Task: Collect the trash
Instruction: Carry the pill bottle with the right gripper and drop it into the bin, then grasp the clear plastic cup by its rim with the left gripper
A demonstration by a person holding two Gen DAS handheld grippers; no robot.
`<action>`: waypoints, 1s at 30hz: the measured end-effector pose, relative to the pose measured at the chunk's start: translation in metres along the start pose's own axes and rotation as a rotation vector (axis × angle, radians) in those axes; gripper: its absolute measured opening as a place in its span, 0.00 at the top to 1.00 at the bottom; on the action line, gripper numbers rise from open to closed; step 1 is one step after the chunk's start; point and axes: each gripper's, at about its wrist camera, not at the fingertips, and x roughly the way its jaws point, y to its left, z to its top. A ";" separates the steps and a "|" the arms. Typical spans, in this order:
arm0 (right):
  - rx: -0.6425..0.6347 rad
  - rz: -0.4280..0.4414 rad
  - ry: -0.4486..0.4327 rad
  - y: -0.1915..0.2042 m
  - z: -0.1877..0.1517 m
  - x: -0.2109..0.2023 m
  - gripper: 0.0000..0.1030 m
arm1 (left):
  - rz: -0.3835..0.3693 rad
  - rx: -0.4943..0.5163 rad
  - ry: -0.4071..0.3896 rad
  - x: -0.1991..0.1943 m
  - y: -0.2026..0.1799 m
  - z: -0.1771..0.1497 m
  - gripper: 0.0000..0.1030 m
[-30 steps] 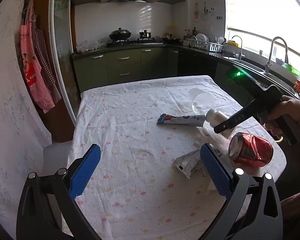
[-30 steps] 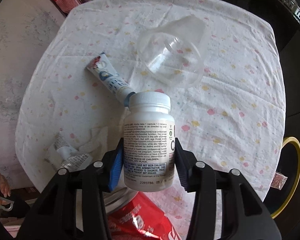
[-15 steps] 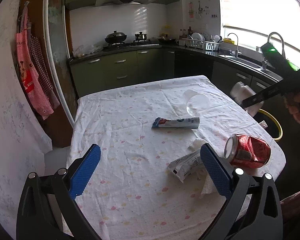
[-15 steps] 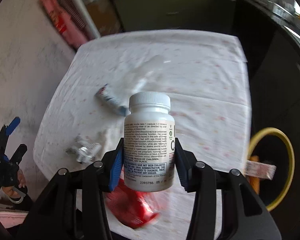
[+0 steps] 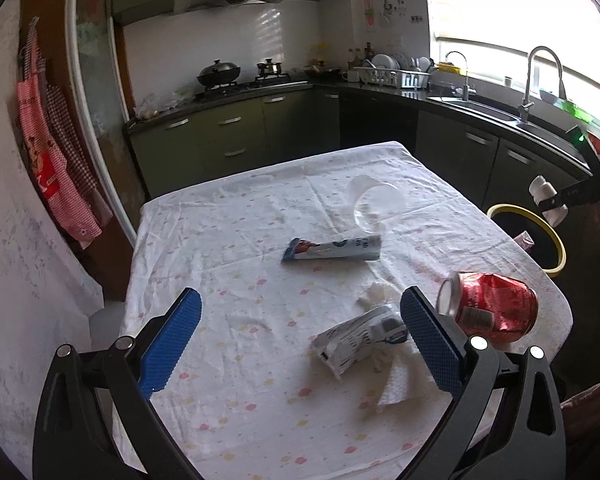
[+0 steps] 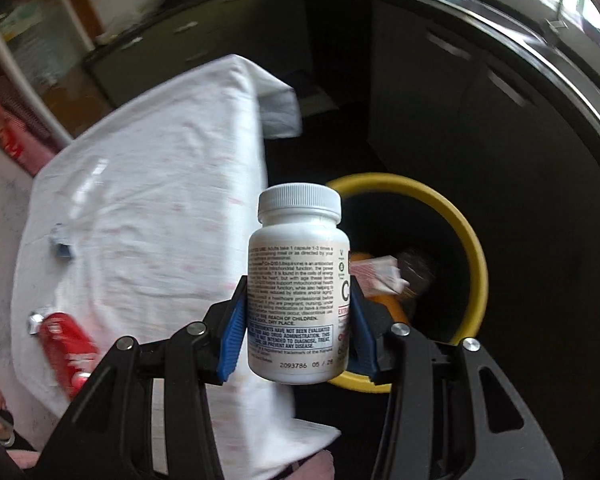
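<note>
now right gripper (image 6: 296, 320) clamping pill bottle (image 6: 298, 280), above yellow-rimmed bin (image 6: 474, 248)

Blurred in the right wrist view: bench cloth (image 6: 148, 208), red can (image 6: 66, 344). Bin contents (image 6: 384, 280) unclear. Right gripper (image 5: 556, 200) cut off by left view's edge.

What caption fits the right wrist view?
Right gripper holds a white pill bottle above the yellow-rimmed bin, beside the clothed table.
</note>
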 end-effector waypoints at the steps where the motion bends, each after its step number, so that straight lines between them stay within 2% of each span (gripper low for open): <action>1: 0.015 0.000 0.007 -0.007 -0.002 0.004 0.57 | -0.002 0.010 0.002 0.001 -0.004 0.001 0.05; 7: 0.058 -0.019 0.027 -0.033 -0.010 0.022 0.56 | -0.016 0.051 0.007 0.006 -0.021 0.008 0.05; 12: 0.094 -0.005 -0.010 -0.041 -0.009 0.017 0.53 | -0.028 0.059 0.010 0.009 -0.027 0.011 0.05; 22: -0.001 0.061 -0.060 0.001 -0.021 -0.011 0.50 | -0.039 0.067 0.012 0.018 -0.023 0.023 0.05; 30: -0.047 0.107 -0.080 0.021 -0.027 -0.019 0.50 | -0.051 0.169 0.009 0.058 -0.032 0.071 0.05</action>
